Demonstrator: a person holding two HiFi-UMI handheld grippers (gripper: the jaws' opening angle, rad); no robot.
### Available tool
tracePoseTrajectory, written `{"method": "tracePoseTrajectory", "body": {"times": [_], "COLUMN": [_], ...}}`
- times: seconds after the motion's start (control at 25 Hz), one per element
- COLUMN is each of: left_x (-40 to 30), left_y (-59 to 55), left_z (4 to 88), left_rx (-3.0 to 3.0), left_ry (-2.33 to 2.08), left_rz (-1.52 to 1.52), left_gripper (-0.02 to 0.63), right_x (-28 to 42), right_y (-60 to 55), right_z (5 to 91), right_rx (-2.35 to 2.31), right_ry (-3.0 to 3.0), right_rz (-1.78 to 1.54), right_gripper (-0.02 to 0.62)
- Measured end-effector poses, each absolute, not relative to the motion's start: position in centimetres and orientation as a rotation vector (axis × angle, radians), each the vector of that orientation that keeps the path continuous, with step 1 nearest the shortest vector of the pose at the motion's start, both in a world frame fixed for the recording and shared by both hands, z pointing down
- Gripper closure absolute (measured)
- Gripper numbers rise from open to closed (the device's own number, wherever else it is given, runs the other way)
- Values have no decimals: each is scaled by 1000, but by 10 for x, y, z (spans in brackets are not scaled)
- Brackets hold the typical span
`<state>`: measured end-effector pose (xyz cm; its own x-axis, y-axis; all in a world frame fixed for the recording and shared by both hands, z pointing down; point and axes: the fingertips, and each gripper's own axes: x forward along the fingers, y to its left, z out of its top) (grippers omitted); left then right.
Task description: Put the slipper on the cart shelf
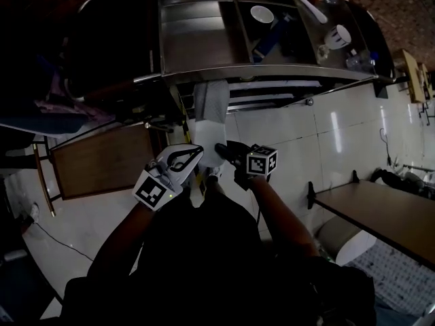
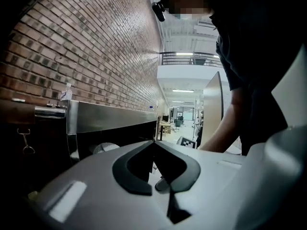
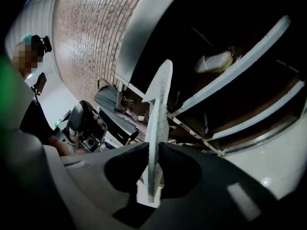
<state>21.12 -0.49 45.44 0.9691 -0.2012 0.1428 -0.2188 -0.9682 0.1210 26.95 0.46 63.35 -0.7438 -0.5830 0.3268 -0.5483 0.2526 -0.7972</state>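
- Head view: the cart point(image 1: 204, 53) fills the upper part of the picture. Its steel top carries dishes point(image 1: 262, 13), and its lower shelves point(image 1: 272, 92) show as pale rails under the top's front edge.
- Right gripper view: the same shelves point(image 3: 249, 51) run as slanted pale bars into a dark interior. A small pale object point(image 3: 213, 61) lies on one of them; what it is cannot be told.
- Slipper point(image 1: 206, 134): white, off the floor, just in front of the cart's lower shelves and below the cart top. It rests on no shelf. In the right gripper view it point(image 3: 158, 123) is seen edge-on, its toe pointing toward the cart.
- Right gripper point(image 1: 224, 151): the jaws are pressed on the slipper's heel end, one pad on each face point(image 3: 154, 152). It is aimed at the cart's open side.
- Left gripper point(image 1: 194, 156): beside the slipper, on the side away from the right gripper, near the cart front. The jaw tips meet with nothing between them point(image 2: 153, 150).
- Task status, as judged: pickup is done and the slipper is at the cart. Remaining steps are to carry it in over a shelf, lay it flat there, spread the right jaws and back out.
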Motion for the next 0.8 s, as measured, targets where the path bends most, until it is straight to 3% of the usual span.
{"method": "tracePoseTrajectory", "body": {"times": [0.8], "left_x": [240], "left_y": [-64], "left_z": [486], "left_rx": [2953], "left_ry": [-459], "left_rz": [223], "left_gripper": [604], "right_x": [298], "right_y": [-104], "right_z": [665], "right_rx": [-1118], "right_ry": [2500], "right_rz": [-1603], "right_gripper": [531]}}
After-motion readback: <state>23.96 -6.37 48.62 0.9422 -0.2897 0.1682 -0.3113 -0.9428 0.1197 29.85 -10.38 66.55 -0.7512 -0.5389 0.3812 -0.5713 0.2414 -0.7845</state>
